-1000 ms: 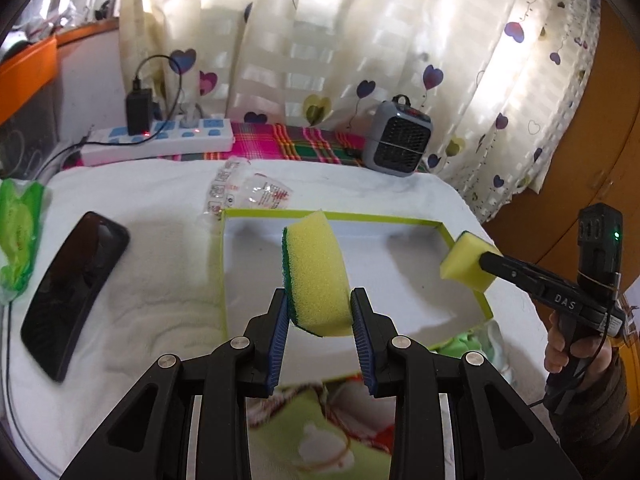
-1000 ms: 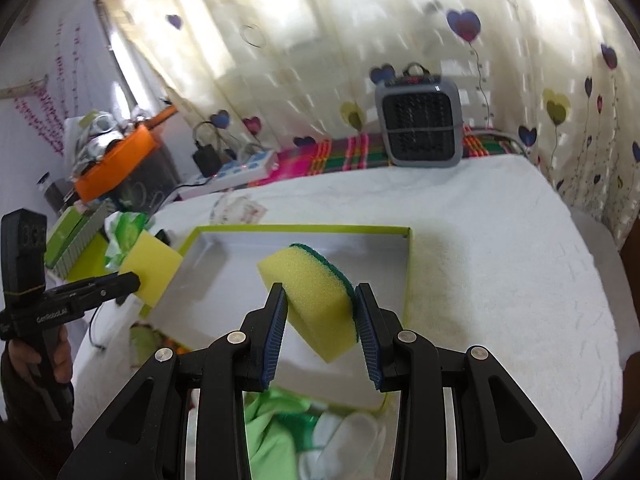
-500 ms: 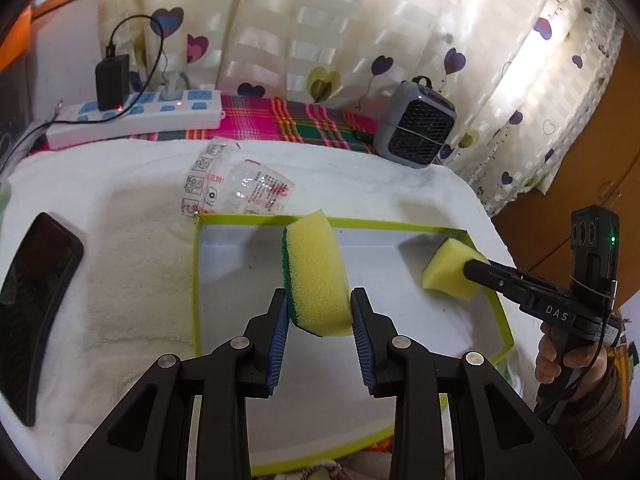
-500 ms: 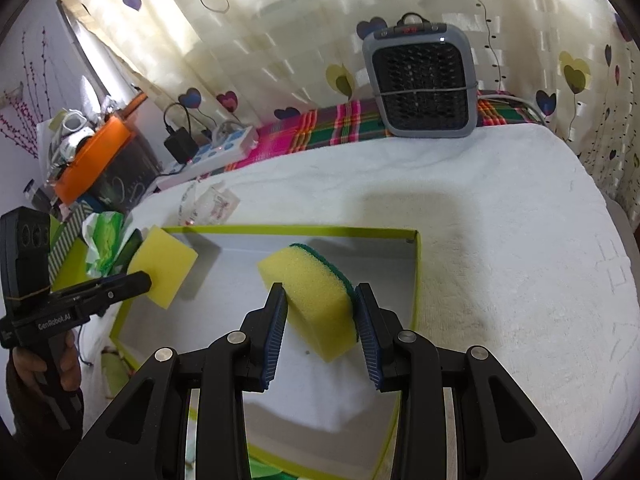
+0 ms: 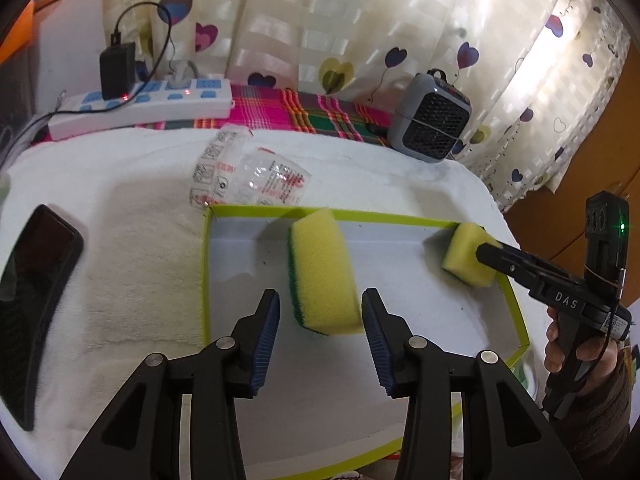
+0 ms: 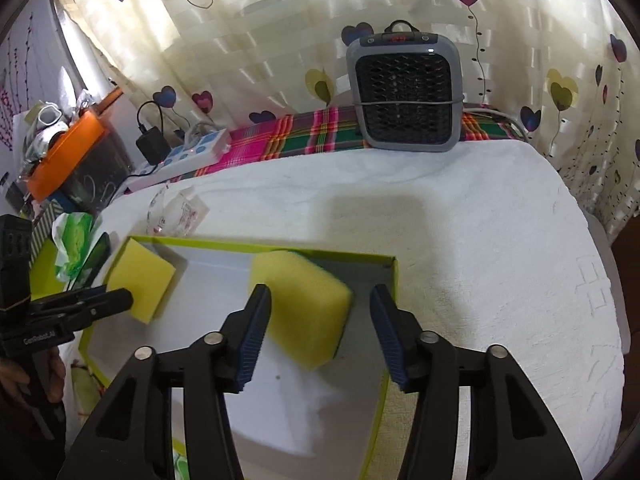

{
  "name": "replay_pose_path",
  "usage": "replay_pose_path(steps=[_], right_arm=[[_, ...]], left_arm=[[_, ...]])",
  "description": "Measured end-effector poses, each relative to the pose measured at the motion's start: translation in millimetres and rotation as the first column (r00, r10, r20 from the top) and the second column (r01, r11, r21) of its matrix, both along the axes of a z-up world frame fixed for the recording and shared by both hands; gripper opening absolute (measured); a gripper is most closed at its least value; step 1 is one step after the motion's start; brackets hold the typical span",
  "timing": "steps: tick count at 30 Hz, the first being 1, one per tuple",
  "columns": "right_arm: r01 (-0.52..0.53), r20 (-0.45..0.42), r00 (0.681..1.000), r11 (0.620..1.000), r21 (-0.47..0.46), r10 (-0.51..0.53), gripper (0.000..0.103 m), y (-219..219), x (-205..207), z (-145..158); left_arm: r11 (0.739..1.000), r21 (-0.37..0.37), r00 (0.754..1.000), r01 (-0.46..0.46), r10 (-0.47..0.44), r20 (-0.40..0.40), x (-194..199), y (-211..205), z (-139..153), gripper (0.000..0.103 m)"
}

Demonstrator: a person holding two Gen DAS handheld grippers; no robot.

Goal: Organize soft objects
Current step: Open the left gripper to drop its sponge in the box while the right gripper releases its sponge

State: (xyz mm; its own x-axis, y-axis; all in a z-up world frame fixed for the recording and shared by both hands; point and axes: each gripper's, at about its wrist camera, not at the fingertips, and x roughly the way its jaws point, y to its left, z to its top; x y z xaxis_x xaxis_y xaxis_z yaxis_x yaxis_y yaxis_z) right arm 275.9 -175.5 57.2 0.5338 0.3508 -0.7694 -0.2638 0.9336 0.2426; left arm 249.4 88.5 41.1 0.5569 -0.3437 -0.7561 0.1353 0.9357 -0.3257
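L gripper point(image 5: 320, 312): jaws opening, left sponge point(image 5: 323, 270) between them, gap visible on both sides, pads not pressing. Sponge yellow w/ green scrub face toward L pad, standing on edge inside tray point(image 5: 516, 300), roughly mid-tray.

R gripper point(image 6: 320, 312): jaws opening too, right sponge point(image 6: 304, 300) between them; touches or nearly touches L pad, clear gap at R pad. Sits tilted in tray's right end, green layer on its right side.

Tray: shallow, grey floor, lime-green rim, on white towel point(image 6: 480, 260). Contents = the 2 sponges only, well apart, one toward each end.

Around: clear plastic wrapper point(image 5: 248, 180) just beyond tray's far rim. Phone point(image 5: 36, 292) on towel, left of tray. Power strip point(image 5: 144, 106) w/ black adapter plugged in, on plaid cloth point(image 5: 304, 114) at back. Small grey heater point(image 6: 406, 92) back right, in front of heart-print curtain point(image 6: 260, 20). Green pack point(image 6: 74, 240) and orange-lidded box point(image 6: 68, 148) off the towel's left side.
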Motion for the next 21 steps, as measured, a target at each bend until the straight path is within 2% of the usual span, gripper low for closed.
replay_pose_path(steps=[3, 8, 12, 16, 21], right_arm=[[0.005, 0.02, 1.0, 1.0, -0.013, -0.004, 0.058, 0, -2, 0], [0.026, 0.059, 0.998, 0.999, -0.029, -0.024, 0.059, 2, -3, 4], [-0.009, 0.068, 0.998, 0.998, -0.055, 0.013, 0.059, 9, -6, 5], [-0.022, 0.077, 0.997, 0.991, -0.135, 0.032, 0.059, 18, -9, 2], [0.003, 0.084, 0.996, 0.982, -0.186, 0.013, 0.059, 20, -9, 1]], left_arm=[[1.0, 0.004, 1.0, -0.004, 0.004, 0.023, -3, 2, 6, 0.046], [1.0, 0.013, 1.0, -0.008, 0.008, 0.029, -3, 5, 8, 0.047], [1.0, 0.005, 0.999, -0.026, 0.025, 0.036, -6, 9, 8, 0.047], [0.999, 0.013, 0.999, -0.042, 0.041, 0.026, -7, 10, 5, 0.047], [0.998, 0.034, 0.998, -0.058, 0.057, 0.027, -9, 11, 5, 0.047]])
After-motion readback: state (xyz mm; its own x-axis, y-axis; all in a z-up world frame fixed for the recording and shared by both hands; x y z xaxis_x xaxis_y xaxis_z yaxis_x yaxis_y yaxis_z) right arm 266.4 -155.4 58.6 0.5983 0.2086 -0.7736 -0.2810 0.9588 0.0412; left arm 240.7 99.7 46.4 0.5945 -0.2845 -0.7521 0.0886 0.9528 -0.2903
